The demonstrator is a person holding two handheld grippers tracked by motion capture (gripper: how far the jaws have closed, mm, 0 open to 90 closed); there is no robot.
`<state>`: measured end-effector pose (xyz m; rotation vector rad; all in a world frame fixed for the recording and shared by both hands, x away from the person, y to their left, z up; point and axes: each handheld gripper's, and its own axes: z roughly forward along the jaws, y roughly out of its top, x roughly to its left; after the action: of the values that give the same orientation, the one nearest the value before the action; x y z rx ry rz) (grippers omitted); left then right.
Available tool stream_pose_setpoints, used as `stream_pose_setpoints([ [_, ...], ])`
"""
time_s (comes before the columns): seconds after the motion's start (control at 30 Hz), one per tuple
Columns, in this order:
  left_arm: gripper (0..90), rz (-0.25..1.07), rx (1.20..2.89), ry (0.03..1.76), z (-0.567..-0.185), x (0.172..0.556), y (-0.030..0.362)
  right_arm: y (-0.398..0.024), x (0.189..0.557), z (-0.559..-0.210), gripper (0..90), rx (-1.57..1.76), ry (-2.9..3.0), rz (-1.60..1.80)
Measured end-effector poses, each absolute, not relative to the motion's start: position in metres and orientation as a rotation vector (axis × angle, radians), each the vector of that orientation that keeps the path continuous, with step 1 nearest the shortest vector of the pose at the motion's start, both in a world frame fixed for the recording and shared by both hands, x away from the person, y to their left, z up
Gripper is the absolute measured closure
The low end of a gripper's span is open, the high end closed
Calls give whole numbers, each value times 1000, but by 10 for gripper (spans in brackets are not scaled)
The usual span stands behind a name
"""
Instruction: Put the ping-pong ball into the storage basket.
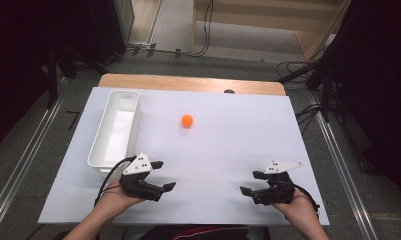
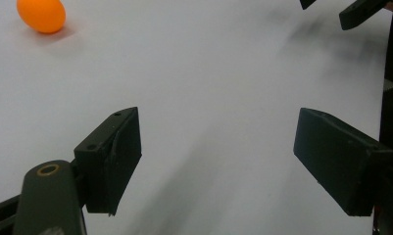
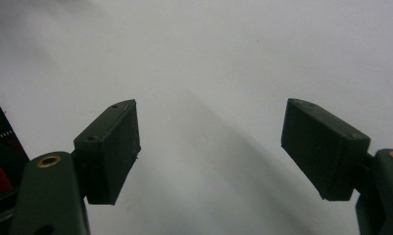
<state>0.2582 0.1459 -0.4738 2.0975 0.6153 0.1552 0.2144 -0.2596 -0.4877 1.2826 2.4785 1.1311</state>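
Orange ball (image 1: 187, 120) sits loose mid-desk, right of white bin (image 1: 114, 129) along left edge | left gripper (image 1: 163, 175) near front edge, jaws spread, empty (angled toward ball, likely lining up) | right gripper (image 1: 252, 182) spread, empty, front-right, waiting.

An orange ball (image 1: 187, 120) is sitting bright against the white table (image 1: 228, 150), a white bin (image 1: 115, 130) is blending in, and both grippers are showing black.
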Motion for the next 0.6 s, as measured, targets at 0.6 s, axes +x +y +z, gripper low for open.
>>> stream_pose_setpoints([
  [0.6, 159, 140, 2097, 577, -472, 262, 132, -260, 214, -488, 207, 1282, 2481, 1123],
])
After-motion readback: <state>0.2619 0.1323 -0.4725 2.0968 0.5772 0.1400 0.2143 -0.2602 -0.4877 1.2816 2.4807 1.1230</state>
